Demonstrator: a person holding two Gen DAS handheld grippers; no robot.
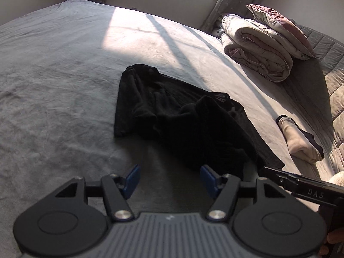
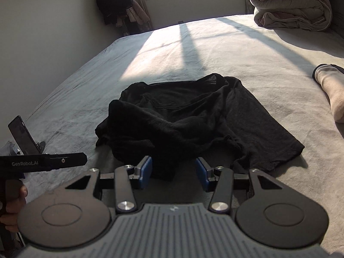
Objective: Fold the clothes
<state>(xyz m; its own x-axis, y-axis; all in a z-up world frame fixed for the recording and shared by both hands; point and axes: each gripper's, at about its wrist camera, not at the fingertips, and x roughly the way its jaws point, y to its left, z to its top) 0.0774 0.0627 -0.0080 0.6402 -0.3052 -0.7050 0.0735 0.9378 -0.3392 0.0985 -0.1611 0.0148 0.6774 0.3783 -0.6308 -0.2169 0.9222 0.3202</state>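
Note:
A crumpled black garment (image 1: 178, 116) lies on the grey bed sheet (image 1: 53, 86); it also shows in the right wrist view (image 2: 189, 120). My left gripper (image 1: 169, 179) is open and empty, just short of the garment's near edge, over bare sheet. My right gripper (image 2: 174, 173) is open, its blue pads either side of the garment's near edge, holding nothing. The right gripper's body (image 1: 301, 187) shows at the left view's right edge; the left gripper's body (image 2: 47, 161) shows at the right view's left edge.
A folded beige garment with dark trim (image 1: 301, 139) lies to the right; it also shows in the right wrist view (image 2: 331, 92). A rolled quilt (image 1: 255, 45) and a pillow (image 1: 281, 28) sit far right. A phone on a stand (image 2: 22, 135) is at the bed's left edge.

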